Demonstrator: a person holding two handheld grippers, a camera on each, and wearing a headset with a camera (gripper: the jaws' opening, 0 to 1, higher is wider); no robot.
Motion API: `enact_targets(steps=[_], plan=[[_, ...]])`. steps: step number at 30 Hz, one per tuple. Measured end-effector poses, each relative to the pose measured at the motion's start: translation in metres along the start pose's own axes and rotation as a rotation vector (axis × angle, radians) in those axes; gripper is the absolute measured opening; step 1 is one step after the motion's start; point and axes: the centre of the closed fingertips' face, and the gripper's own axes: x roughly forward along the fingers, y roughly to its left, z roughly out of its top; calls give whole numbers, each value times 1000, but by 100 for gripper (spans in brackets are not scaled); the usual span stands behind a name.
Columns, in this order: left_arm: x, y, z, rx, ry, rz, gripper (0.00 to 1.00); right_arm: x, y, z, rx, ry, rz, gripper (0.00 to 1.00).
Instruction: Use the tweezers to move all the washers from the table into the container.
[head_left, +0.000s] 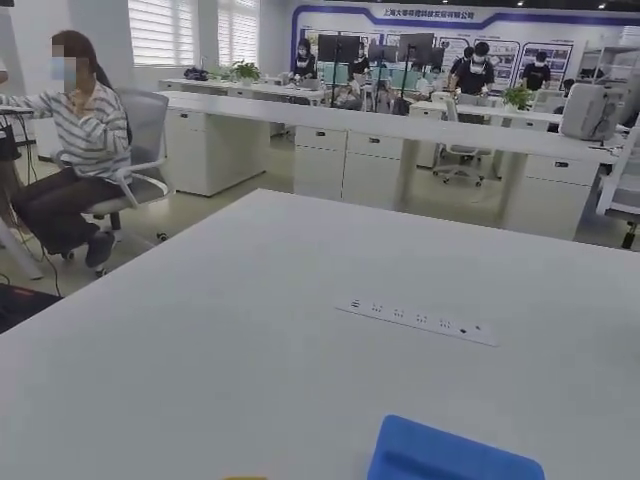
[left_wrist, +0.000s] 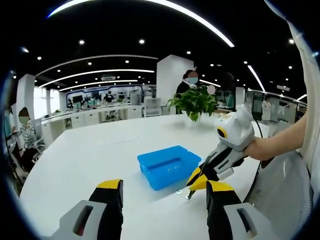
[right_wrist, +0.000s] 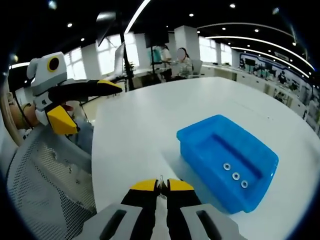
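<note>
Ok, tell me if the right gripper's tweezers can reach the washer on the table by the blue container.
Probably yes: the washer lies on bare table just off the tweezers in the right gripper, beside the container, nothing between.

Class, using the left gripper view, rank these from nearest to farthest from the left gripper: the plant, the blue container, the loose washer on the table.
1. The washer, on the table just ahead, right of centre.
2. The container, right behind the washer.
3. The plant, far off at the table's back edge.
</note>
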Motion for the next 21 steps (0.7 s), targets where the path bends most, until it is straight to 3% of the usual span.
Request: enact_targets(steps=[7, 12, 21], plan=[[0, 2, 0, -5, 3, 10, 67, -2, 4, 2, -3, -15, 12, 3], [0, 2, -2, -9, 7, 11, 68, -10, 0, 14, 61, -83, 12, 3], [2, 3, -6, -18, 33, 9, 67, -20, -5, 24, 178, -158, 31, 3]])
